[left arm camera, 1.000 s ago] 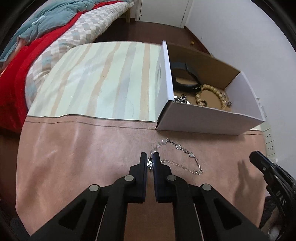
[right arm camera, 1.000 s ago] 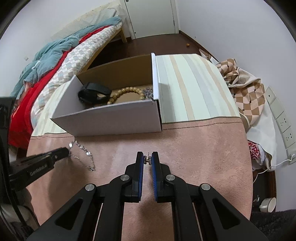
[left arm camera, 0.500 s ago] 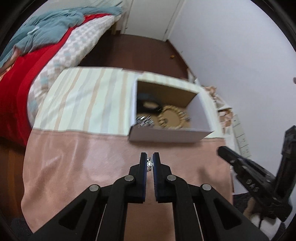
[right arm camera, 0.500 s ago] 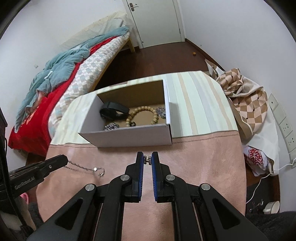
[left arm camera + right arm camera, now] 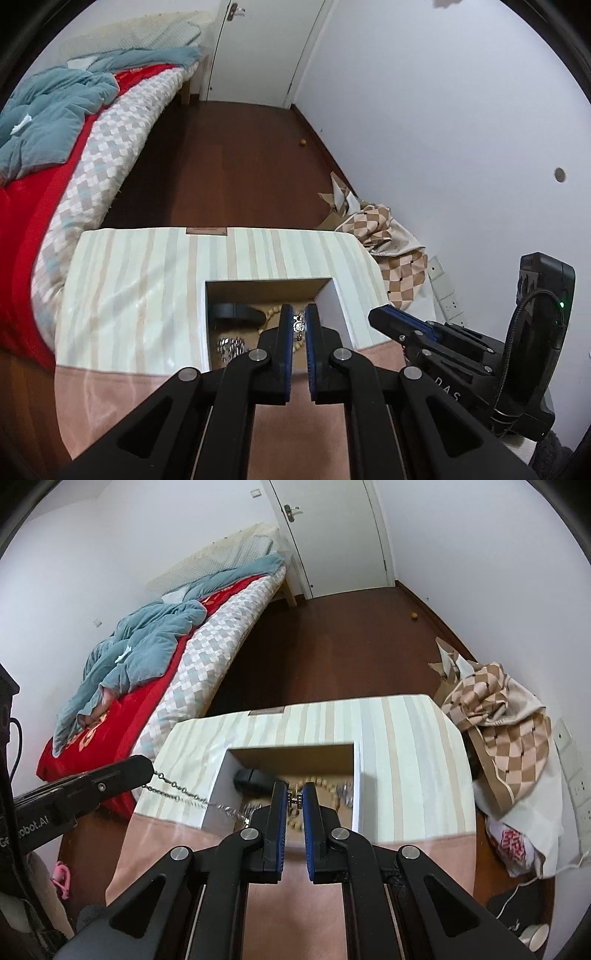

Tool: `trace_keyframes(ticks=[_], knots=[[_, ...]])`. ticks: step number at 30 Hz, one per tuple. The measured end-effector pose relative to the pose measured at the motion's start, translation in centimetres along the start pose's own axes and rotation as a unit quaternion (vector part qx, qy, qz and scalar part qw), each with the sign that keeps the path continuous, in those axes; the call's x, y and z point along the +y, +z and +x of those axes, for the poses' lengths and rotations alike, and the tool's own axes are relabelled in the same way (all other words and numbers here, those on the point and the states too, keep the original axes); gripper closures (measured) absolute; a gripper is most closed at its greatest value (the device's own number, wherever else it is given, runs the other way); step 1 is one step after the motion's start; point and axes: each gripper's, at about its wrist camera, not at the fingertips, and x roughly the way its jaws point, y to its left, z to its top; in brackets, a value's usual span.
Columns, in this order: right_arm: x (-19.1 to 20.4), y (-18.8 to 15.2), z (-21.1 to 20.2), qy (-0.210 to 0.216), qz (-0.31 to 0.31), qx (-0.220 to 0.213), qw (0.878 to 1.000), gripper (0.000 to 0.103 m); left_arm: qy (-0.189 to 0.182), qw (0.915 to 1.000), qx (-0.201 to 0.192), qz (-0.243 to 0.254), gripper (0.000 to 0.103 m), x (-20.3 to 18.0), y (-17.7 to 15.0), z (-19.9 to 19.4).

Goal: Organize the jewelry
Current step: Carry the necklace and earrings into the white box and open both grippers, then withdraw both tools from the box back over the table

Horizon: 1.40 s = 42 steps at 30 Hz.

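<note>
My left gripper (image 5: 299,326) is shut on one end of a silver chain necklace (image 5: 298,325); in the right wrist view the chain (image 5: 177,792) hangs from the left gripper's tip down toward the open cardboard box (image 5: 218,775). My right gripper (image 5: 294,800) is shut on a small silver piece (image 5: 294,800) and is held over the box. The box (image 5: 341,306) holds a black band (image 5: 236,312), a wooden bead bracelet (image 5: 325,786) and silver pieces (image 5: 229,345). The right gripper also shows in the left wrist view (image 5: 384,317).
The box stands on a striped cloth (image 5: 140,288) with a pink cloth (image 5: 406,849) nearer me. A bed (image 5: 166,657) is to the left. A checked fabric heap (image 5: 498,716) lies on the floor at the right by the wall sockets.
Both grippers have risen and moved forward over the box. The chain has been lifted off the pink cloth and now hangs from the left gripper toward the box.
</note>
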Motion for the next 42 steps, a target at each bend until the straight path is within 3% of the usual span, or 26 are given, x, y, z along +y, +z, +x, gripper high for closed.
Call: trace_keyframes(ticks=[4,10,14,16,17,18,19,21,22,25,26,33,36,38,42], knots=[[-1.1,1.9,3.2,-0.001,0.0,0.034,0.999,0.094,-0.009,0.9989,0.043,-0.014,0.1,0.9,1.2,3.8],[-2.9,2.7,6.5,-0.005,0.001,0.069,0.998,0.094,-0.024,0.9964,0.078,-0.024,0.099,1.2,1.9,7.1],[-3.5,2.9,7.8,0.008,0.001,0.087,0.996,0.094,0.013,0.995,0.094,-0.029,0.096,1.1,2.6,8.1],[-3.7,3.0,8.4,0.016,0.001,0.1,0.995,0.094,0.043,0.9943,0.095,-0.022,0.086,1.1,2.8,8.3],[-3.8,3.0,8.7,0.02,0.002,0.106,0.994,0.094,0.052,0.9942,0.092,-0.019,0.065,1.1,2.8,8.4],[-3.8,2.9,9.0,0.025,0.003,0.112,0.993,0.094,0.069,0.994,0.084,-0.013,0.031,1.2,2.8,8.4],[-3.7,3.0,9.3,0.028,0.002,0.12,0.992,0.094,0.077,0.9938,0.079,-0.012,0.021,1.4,2.8,8.2],[-3.9,3.0,10.3,0.034,0.008,0.142,0.989,0.093,0.091,0.9936,0.065,-0.014,0.017,1.9,2.8,7.8],[-4.0,2.9,10.5,0.033,0.012,0.15,0.988,0.091,0.105,0.9923,0.065,-0.012,0.017,2.2,2.7,7.7],[-4.3,2.7,10.5,0.029,0.021,0.151,0.988,0.067,0.129,0.9893,0.066,-0.015,0.008,3.1,2.3,7.4],[-4.3,2.7,10.4,0.028,0.023,0.149,0.988,0.066,0.138,0.9883,0.064,-0.015,0.004,3.4,2.1,7.2],[-3.5,2.1,8.3,-0.009,0.011,0.128,0.992,0.062,0.177,0.9826,0.051,-0.024,0.003,4.7,0.0,5.8],[-3.3,1.6,7.1,-0.054,0.003,0.115,0.992,0.045,0.196,0.9794,0.041,-0.021,0.0,4.9,-1.4,5.0],[-3.0,1.0,6.3,-0.082,-0.004,0.106,0.991,0.025,0.203,0.9781,0.039,-0.019,0.0,4.8,-2.1,4.8],[-2.6,-0.3,5.2,-0.131,-0.014,0.101,0.986,0.008,0.208,0.977,0.045,-0.018,0.0,4.6,-3.7,4.2]])
